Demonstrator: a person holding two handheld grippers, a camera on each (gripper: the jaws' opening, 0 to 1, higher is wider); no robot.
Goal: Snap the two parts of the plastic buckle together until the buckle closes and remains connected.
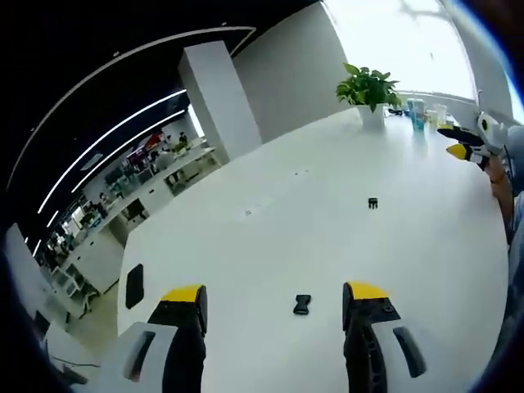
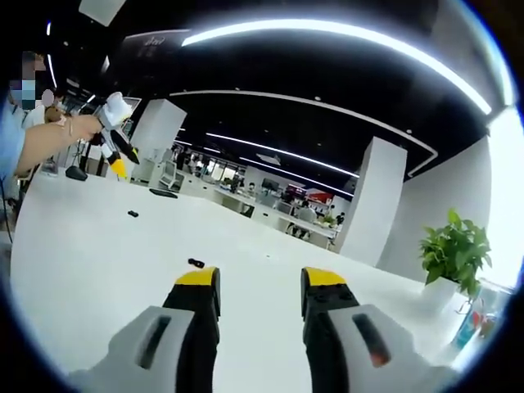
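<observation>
Two small black buckle parts lie apart on the white table [image 1: 270,237]. One buckle part [image 1: 302,304] rests just ahead of my left gripper [image 1: 274,293], between the lines of its yellow-tipped jaws, which stand wide and hold nothing. The other buckle part [image 1: 373,203] lies farther out toward the right gripper [image 1: 460,144], held in a hand at the right edge. In the right gripper view, my right gripper [image 2: 260,278] is open and empty, with one buckle part [image 2: 196,263] just off its left jaw tip. The second buckle part [image 2: 133,214] lies beyond, toward the left gripper [image 2: 115,141].
A potted plant [image 1: 368,86] stands at the table's far end by the window, with cups and bottles [image 1: 419,115] beside it. A flat black object [image 1: 134,285] lies near the table's left edge. The plant [image 2: 454,246] shows at the right. Office desks lie beyond the table.
</observation>
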